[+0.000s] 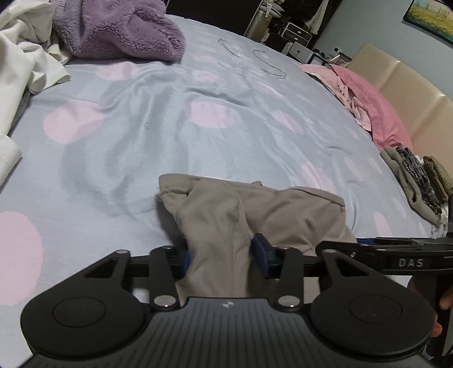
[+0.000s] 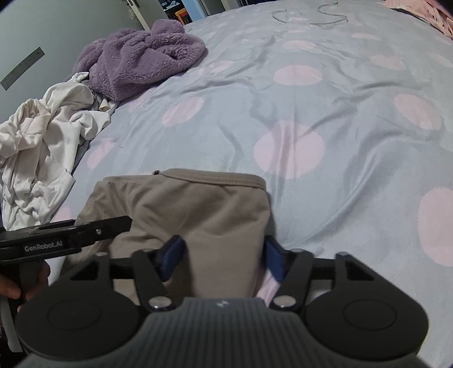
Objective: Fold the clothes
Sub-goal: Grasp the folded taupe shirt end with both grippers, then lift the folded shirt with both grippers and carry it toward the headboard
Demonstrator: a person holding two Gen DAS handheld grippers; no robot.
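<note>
The beige garment (image 1: 254, 215) sits bunched at the near edge of the bed (image 1: 170, 127). The left gripper (image 1: 223, 254) and right gripper (image 2: 220, 254) each pinch a fold of it, side by side, right next to each other.

- A grey-blue bedsheet with pale pink circles (image 1: 215, 113) covers the wide bed.
- A cream padded headboard (image 1: 402, 93) stands at its right edge.
- A landscape painting (image 1: 433, 17) hangs on the grey wall.
- Dark cluttered shelving (image 1: 294, 31) lines the far side.
</note>
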